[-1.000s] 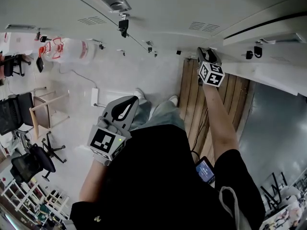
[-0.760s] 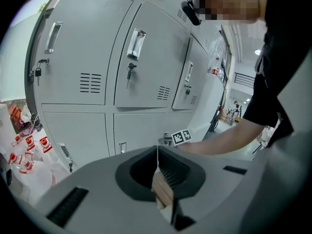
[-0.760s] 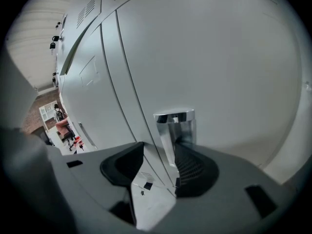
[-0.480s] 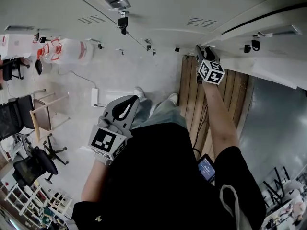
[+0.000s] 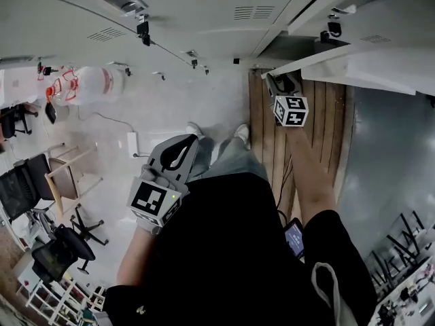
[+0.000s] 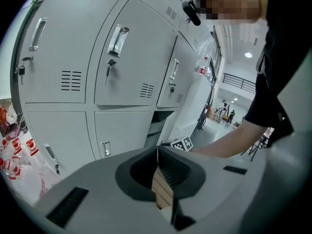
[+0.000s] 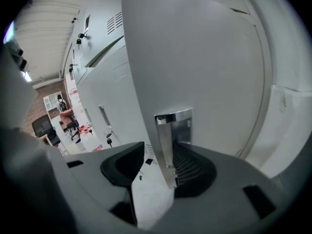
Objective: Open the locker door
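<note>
Your right hand-held gripper [image 5: 276, 81] is stretched out ahead of you at the end of a straight arm, up against the locker door [image 5: 367, 65]. The door stands swung out from the bank of lockers [image 6: 131, 57], over the strip of wooden floor [image 5: 319, 134]. In the right gripper view the door's grey face [image 7: 195, 57] fills most of the picture, and its chrome handle [image 7: 171, 130] runs upright between the jaws of that gripper [image 7: 163, 147]. The handle lies against the ribbed pad of the jaw on the view's right, while the other jaw stands well clear of it, with pale floor showing through the gap. The jaws have just been closing a little, but they are still released and hooked round the handle, not clenched on it. Your left hand-held gripper [image 5: 182, 142] is held low by your hip, away from the lockers, with its jaws clenched tip to tip on nothing [image 6: 157, 149]. From the left gripper view the open door [image 6: 187, 106] belongs to the lower row, with the right gripper's marker cube [image 6: 182, 144] just below its edge.
</note>
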### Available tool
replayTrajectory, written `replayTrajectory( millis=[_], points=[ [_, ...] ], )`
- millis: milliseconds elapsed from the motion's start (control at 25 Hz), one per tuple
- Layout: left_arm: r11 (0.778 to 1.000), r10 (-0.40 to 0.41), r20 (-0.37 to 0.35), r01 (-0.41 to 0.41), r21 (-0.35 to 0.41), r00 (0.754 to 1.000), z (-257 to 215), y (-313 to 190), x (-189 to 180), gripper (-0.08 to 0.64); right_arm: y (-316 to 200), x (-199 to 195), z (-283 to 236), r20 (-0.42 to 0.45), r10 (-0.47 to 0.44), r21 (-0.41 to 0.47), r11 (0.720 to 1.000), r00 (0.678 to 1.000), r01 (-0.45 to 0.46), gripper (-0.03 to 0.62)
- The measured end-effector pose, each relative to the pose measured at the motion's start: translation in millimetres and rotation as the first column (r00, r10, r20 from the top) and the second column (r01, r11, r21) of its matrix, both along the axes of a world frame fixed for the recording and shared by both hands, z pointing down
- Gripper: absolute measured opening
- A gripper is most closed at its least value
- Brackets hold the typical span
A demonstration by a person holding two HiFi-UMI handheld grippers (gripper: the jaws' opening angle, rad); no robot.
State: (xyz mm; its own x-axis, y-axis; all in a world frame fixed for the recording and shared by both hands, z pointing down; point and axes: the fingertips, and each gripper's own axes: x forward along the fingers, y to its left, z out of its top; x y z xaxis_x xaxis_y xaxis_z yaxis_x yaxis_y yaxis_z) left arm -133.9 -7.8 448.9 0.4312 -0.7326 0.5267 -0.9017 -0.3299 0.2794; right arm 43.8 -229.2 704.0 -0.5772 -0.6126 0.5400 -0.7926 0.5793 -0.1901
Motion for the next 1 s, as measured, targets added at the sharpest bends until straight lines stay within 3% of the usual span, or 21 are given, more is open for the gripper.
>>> replayTrajectory(
  millis=[480,800,1000],
  points=[
    [0.993,0.120,-0.010,-0.120,-0.005,0.993,-3,9,56,0.025,41,59,1,-0.016,0.051,-0.008,0.999,0.999,-0.051,0.160],
    [0.986,0.165,-0.018,-0.165,-0.011,0.986,2,11,93,0.025,58,92,1,-0.026,0.037,0.010,0.999,0.999,-0.037,0.161],
    [0.982,0.191,-0.022,-0.191,0.008,0.981,1,5,112,0.025,73,128,3,-0.015,0.112,-0.016,0.994,0.994,-0.112,0.161]
  ],
)
